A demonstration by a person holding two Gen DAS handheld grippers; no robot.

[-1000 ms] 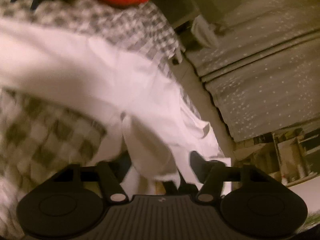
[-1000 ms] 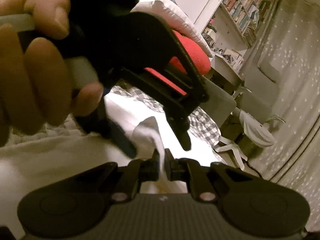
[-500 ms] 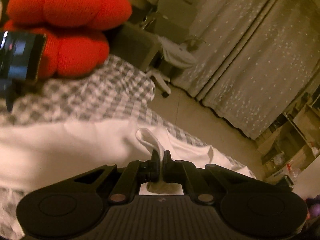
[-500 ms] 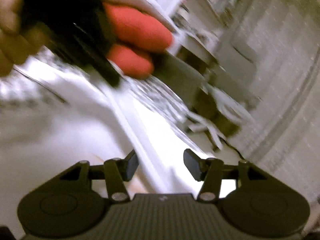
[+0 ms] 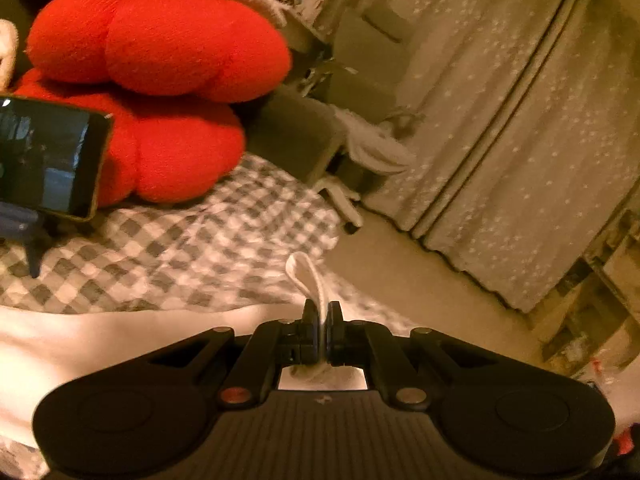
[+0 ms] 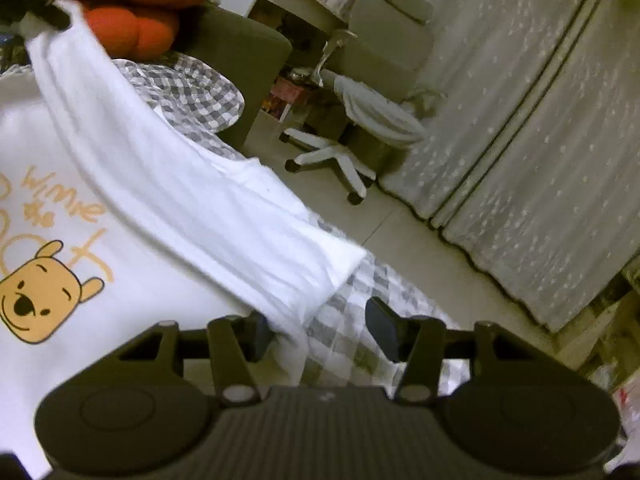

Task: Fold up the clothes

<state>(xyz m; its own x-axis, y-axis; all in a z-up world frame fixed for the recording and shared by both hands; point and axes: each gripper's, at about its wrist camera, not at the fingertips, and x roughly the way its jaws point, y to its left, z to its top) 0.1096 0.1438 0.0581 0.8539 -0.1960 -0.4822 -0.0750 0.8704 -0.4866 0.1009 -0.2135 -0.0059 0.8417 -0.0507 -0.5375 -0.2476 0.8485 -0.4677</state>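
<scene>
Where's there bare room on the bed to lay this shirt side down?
Free: the checked bedspread between the red cushion and the white shirt, and the strip beside the open right tongs near the bed's edge. Crowded: the phone by the cushion, where the left tongs pinch fabric.

The left gripper [image 5: 321, 318] is pinched tight, and its two black fingers [image 5: 309, 326] stand side by side with only a thin white fold of cloth between them. It points up and away. The right gripper [image 6: 318, 330] is wide apart, its two fingers [image 6: 382, 328] far from each other, pinching nothing. It sits low and points forward.
</scene>
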